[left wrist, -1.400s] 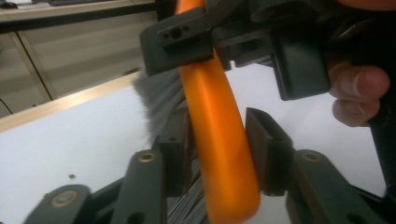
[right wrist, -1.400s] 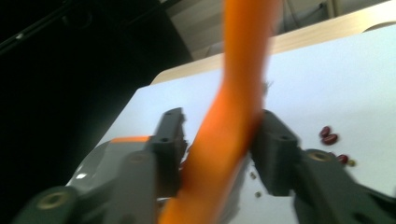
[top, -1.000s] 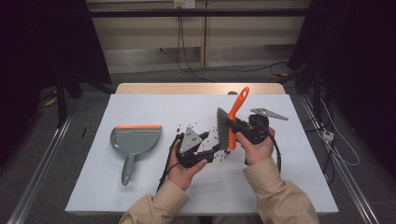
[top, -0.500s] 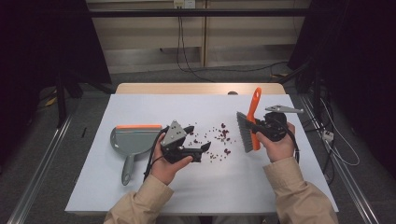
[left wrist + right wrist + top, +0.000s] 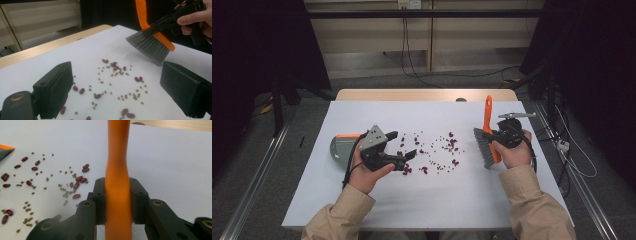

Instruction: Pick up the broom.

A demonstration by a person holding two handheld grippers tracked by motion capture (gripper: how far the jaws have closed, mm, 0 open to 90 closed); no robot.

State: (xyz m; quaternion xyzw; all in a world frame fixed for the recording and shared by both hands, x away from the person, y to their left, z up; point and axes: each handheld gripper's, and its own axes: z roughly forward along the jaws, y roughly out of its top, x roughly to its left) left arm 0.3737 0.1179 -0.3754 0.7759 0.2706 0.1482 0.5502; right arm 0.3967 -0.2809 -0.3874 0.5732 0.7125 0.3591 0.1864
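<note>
- My right gripper is clamped on the orange handle of the brush; in the right gripper view the handle sits tight between both jaws.
- The brush stands at the right of the table. Its long axis runs near to far, with the bristles on its left side, facing the spill.
- The beans lie in the middle of the table, to the left of the bristles and a little apart from them.
- My left gripper is at the left edge of the beans. Its jaws stand wide apart and hold nothing.
- The dustpan lies just left of my left hand, partly hidden by it.
- So I judge that the sweep must go from right to left, pushing the beans toward the dustpan. The left gripper is the nearer one to take the dustpan.
</note>
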